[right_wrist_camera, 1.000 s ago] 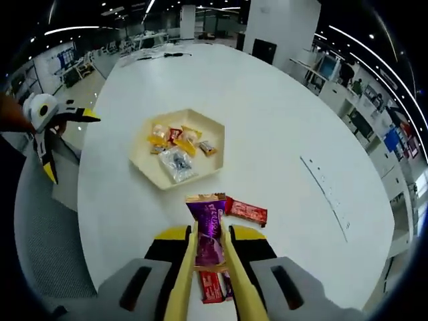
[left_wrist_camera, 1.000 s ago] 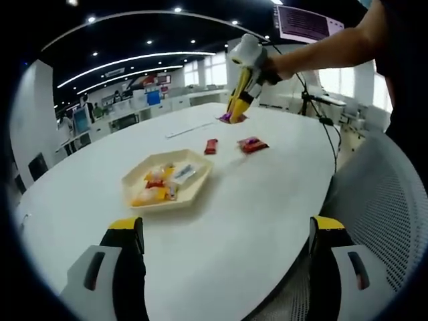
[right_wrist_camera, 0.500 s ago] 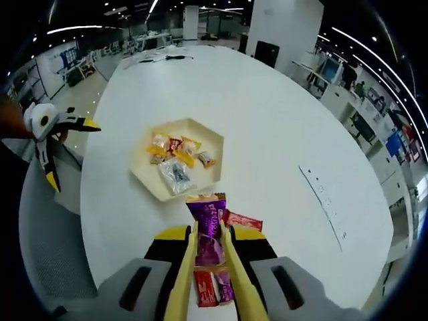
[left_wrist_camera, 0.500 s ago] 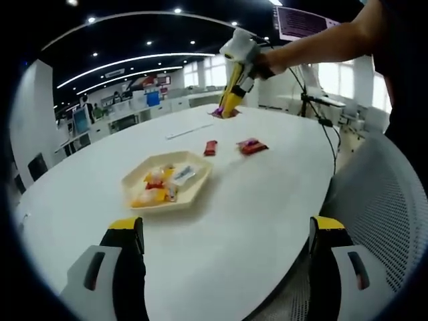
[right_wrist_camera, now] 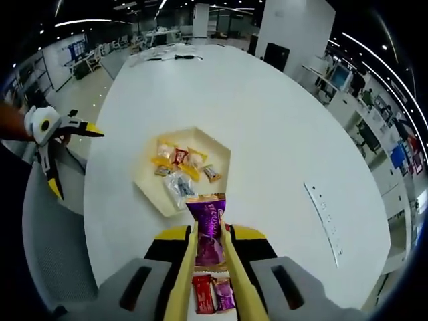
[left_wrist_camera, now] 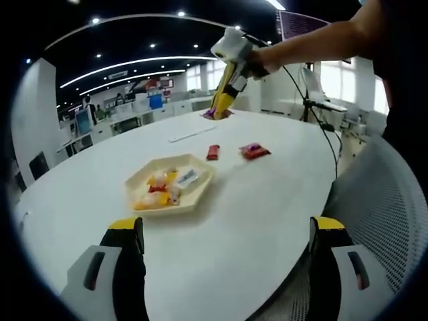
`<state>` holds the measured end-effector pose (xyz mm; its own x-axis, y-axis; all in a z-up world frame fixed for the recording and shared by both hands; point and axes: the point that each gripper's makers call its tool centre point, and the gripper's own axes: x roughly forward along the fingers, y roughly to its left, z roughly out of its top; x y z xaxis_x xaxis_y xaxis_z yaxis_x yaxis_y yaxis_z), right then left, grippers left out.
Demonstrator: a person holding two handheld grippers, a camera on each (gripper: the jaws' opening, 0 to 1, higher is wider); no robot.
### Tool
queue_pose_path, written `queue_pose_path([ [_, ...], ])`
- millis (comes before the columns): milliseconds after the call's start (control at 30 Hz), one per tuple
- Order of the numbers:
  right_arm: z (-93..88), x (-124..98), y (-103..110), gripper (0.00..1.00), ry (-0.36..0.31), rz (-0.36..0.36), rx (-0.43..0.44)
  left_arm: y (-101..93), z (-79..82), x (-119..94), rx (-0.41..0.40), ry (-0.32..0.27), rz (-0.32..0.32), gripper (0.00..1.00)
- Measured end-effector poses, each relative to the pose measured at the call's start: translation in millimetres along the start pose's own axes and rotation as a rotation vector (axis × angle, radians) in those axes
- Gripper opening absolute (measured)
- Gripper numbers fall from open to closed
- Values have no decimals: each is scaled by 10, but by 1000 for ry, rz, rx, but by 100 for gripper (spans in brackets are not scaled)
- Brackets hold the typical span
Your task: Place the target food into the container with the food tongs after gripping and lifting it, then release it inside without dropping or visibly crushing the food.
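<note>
A purple snack packet point(right_wrist_camera: 208, 224) hangs above the white table, and my right gripper point(right_wrist_camera: 208, 231) is shut on it. Just past the packet's top edge lies the cream hexagonal tray point(right_wrist_camera: 144, 184), which holds several wrapped snacks. In the left gripper view the right gripper point(left_wrist_camera: 223, 101) is high over the table's far side with the purple packet point(left_wrist_camera: 215, 114) at its tip. The tray point(left_wrist_camera: 171, 204) sits mid-table. My left gripper point(left_wrist_camera: 226, 224) stands open and holds nothing, near the table's front edge. It also shows as the left gripper point(right_wrist_camera: 73, 160) beyond the table's left edge.
Two red packets point(left_wrist_camera: 213, 152) point(left_wrist_camera: 254, 150) lie on the table right of the tray. They appear below my right jaws as packets point(right_wrist_camera: 204, 301). A grey mesh chair point(left_wrist_camera: 374, 200) stands by the table edge. A person's arm point(left_wrist_camera: 314, 47) reaches in.
My right gripper has lifted the purple packet higher and carried it closer to the tray. The left gripper has stayed put and open.
</note>
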<state>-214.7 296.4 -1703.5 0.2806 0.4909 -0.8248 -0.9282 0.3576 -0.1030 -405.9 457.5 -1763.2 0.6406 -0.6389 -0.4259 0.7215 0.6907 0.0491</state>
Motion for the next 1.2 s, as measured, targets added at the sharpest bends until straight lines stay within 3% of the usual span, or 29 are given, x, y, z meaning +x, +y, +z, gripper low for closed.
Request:
queue_pose_path([
  [533, 518, 165, 161, 21, -19, 33, -65, -18, -22, 11, 20, 13, -2, 99],
  [1200, 1007, 497, 449, 22, -36, 88, -124, 11, -39, 10, 19, 22, 8, 99],
])
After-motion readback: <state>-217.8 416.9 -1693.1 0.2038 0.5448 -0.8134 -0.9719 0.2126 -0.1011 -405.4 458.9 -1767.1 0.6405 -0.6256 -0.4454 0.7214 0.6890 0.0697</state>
